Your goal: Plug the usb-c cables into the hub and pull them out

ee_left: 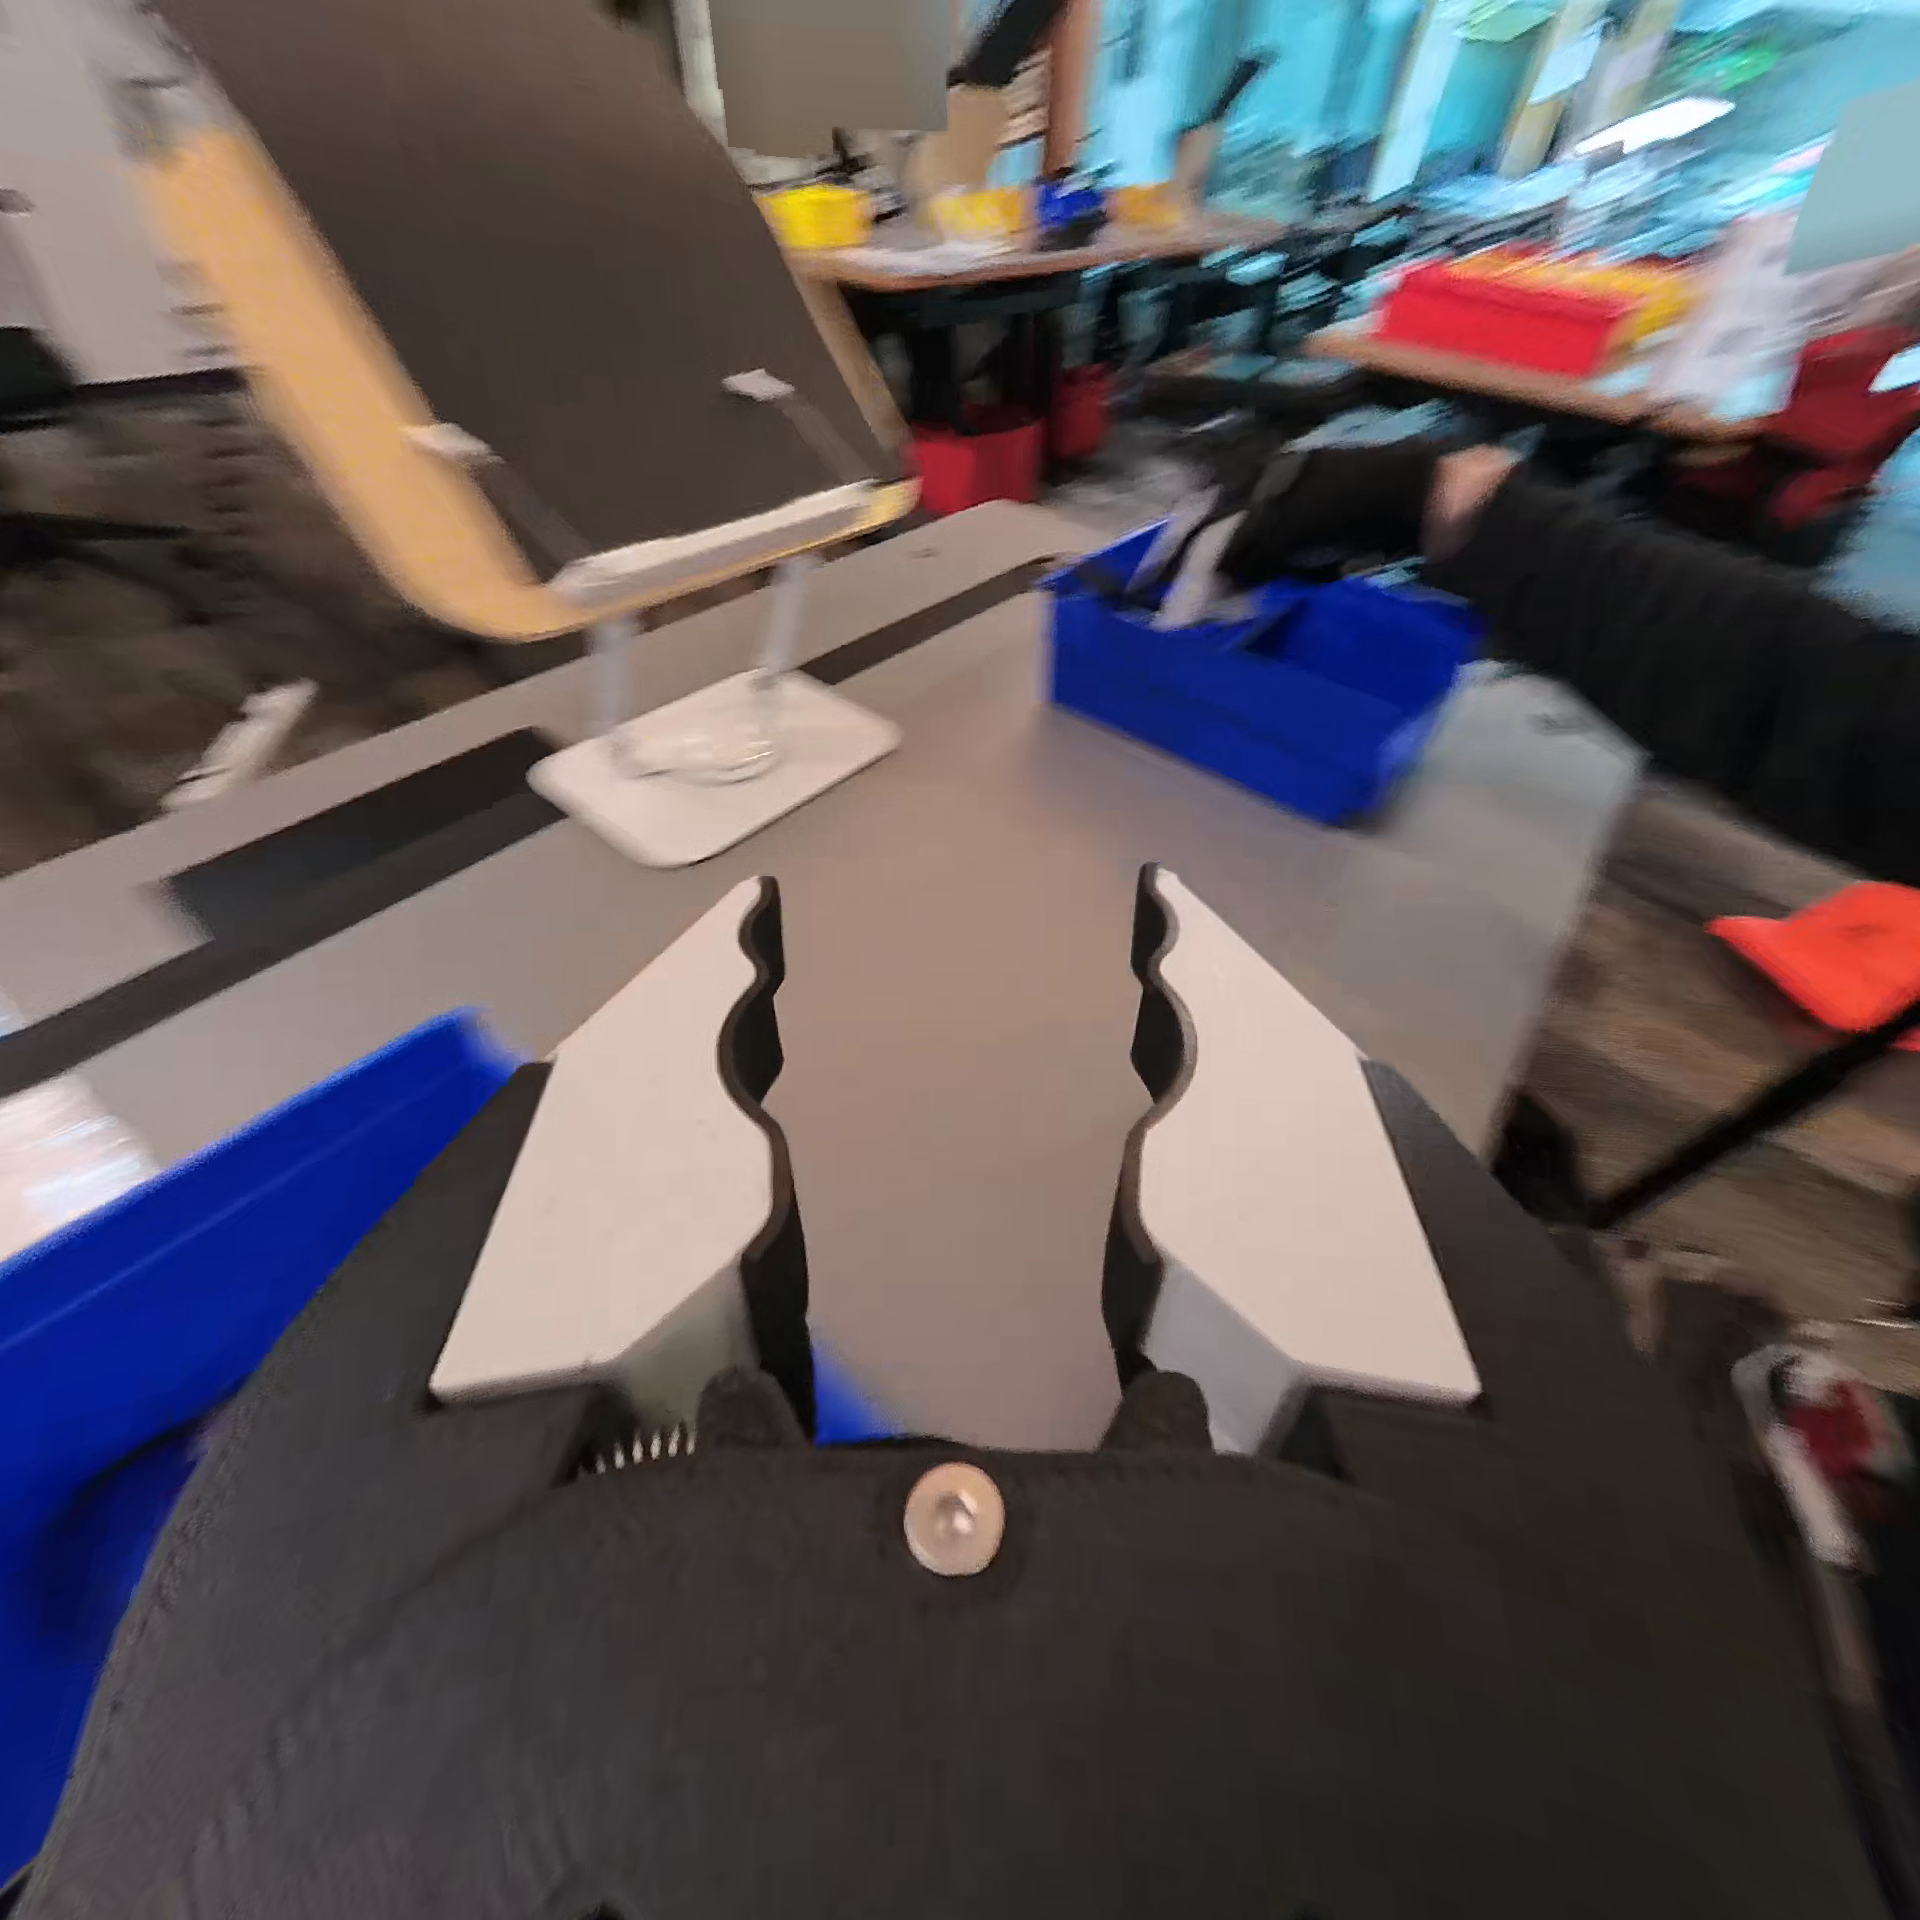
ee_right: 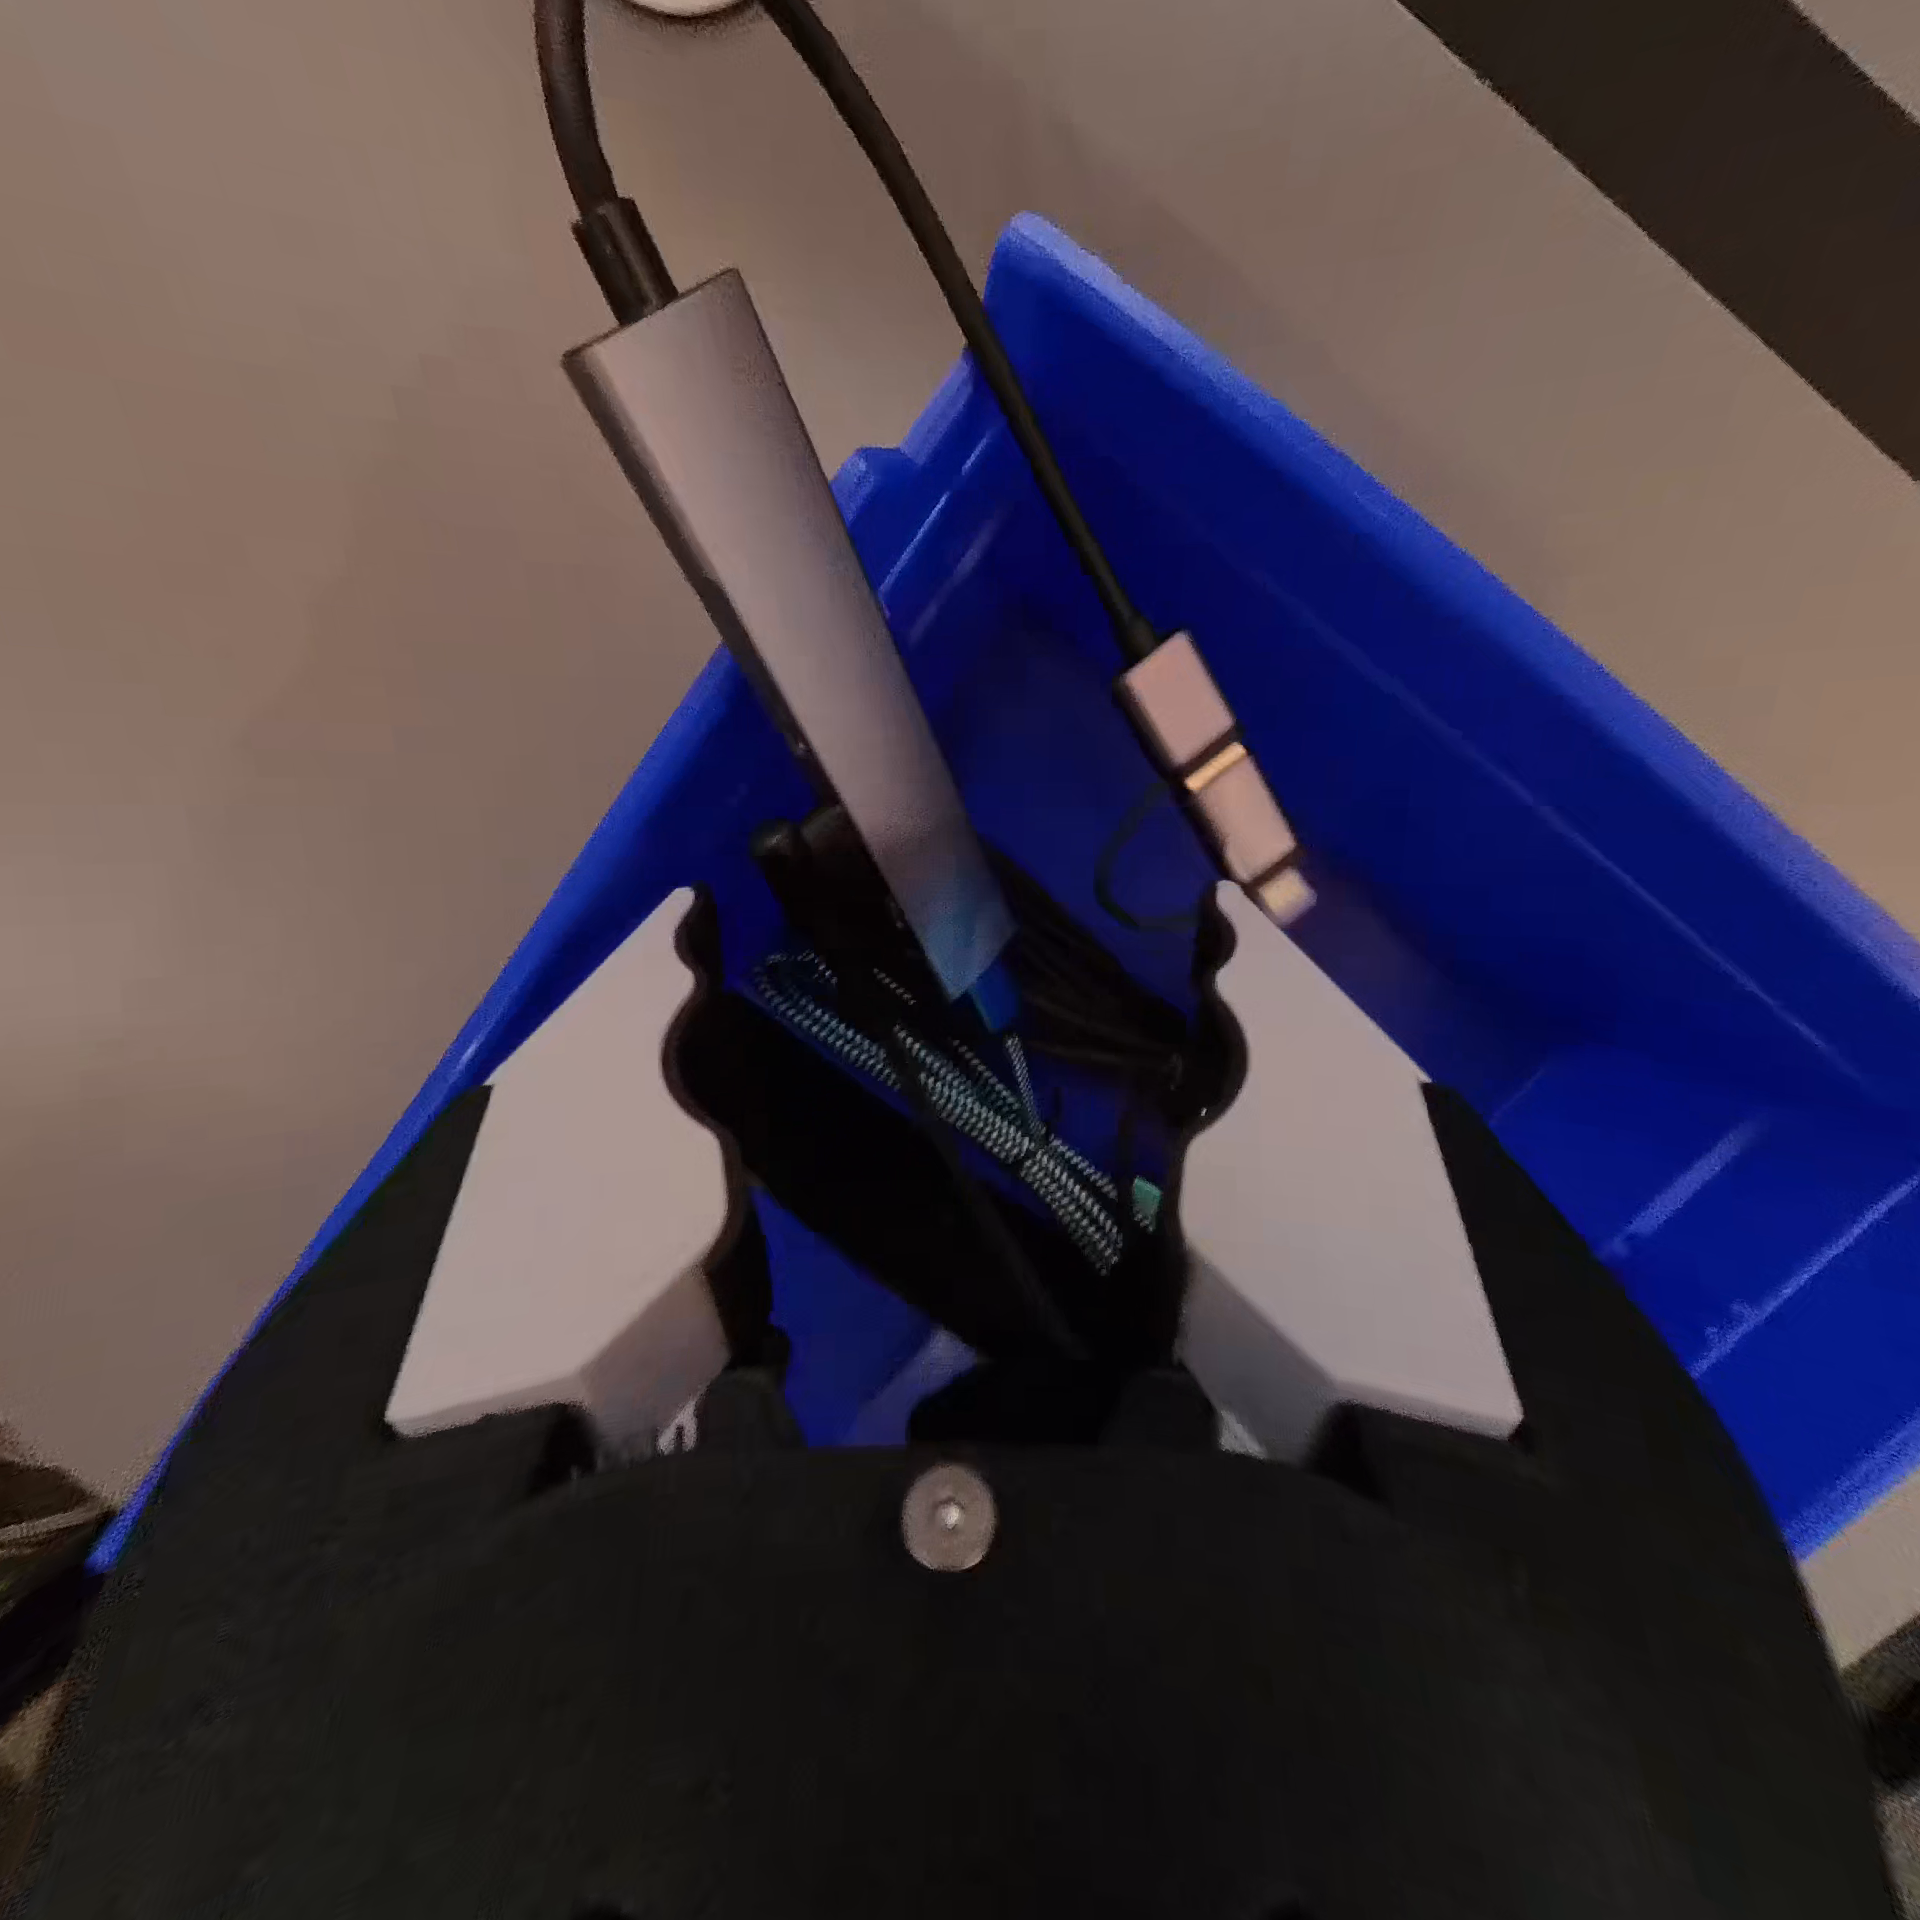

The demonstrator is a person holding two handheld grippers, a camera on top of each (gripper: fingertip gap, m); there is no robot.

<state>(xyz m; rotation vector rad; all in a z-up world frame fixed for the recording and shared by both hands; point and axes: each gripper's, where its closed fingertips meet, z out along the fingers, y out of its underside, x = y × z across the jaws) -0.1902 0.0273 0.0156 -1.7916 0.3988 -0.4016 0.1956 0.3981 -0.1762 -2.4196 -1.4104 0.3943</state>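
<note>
Heavy motion blur (left view), dim right

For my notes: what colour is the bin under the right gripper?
Bright blue. The bin shows best in the right wrist view, beneath the right gripper.

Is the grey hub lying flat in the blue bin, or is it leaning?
Leaning. In the right wrist view the hub has its lower end down among the cables inside the blue bin, while its upper end sticks out over the rim.
</note>
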